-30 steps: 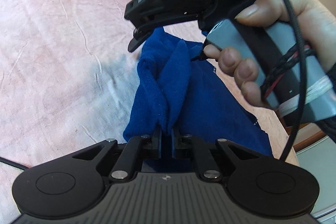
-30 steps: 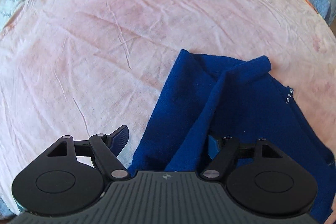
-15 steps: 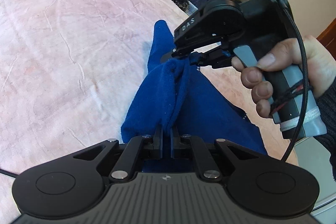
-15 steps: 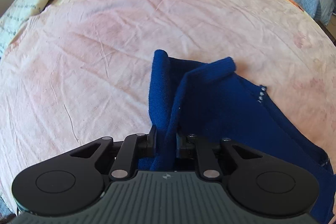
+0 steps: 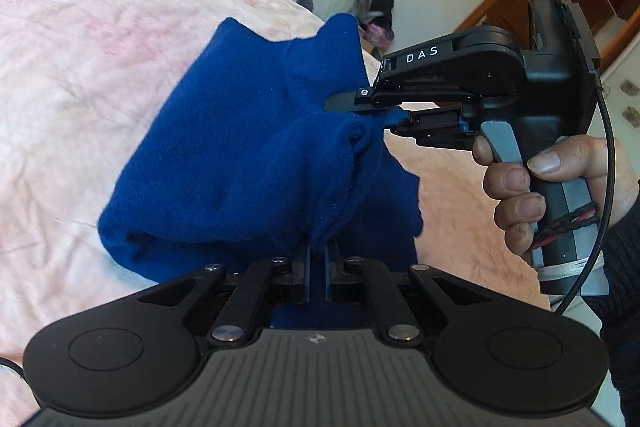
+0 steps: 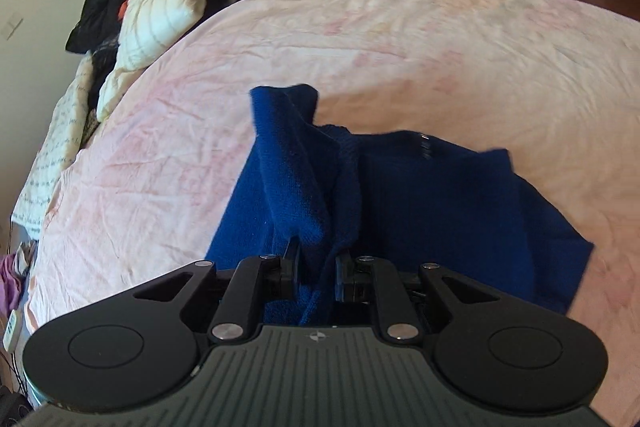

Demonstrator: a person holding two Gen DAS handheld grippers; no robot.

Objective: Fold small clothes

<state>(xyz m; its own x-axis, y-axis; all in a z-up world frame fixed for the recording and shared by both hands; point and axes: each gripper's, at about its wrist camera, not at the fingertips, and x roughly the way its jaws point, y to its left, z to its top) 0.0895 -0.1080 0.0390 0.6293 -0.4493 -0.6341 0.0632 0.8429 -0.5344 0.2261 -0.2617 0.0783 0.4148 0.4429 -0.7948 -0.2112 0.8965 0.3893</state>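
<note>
Two tools are gripping one blue knit garment (image 5: 248, 155) above the pink bedsheet (image 5: 80, 67). Starting on the left, the left tool (image 5: 317, 259) is pinching a bunched fold of the cloth, its jaws pressed nearly together with the fabric rising out between them. From there the garment is hanging in a thick roll toward the sheet on the left and is stretching up and to the right, where two peaks of fabric are sticking up. Further right, the right tool (image 5: 374, 113) is coming in sideways, clamping another edge of the same garment; a bare right hand (image 5: 548, 187) is wrapping around its grey handle, with a black cable trailing down beside it.

From the right wrist view, the right tool (image 6: 318, 267) is squeezing a gathered ridge of the blue garment (image 6: 440, 207), jaws held slightly apart by the thickness of the cloth. The rest of the garment is spreading out flat to the right over the bedsheet (image 6: 400, 47). A heap of clothes and a quilted jacket (image 6: 156, 15) are lying at the far left edge of the bed.
</note>
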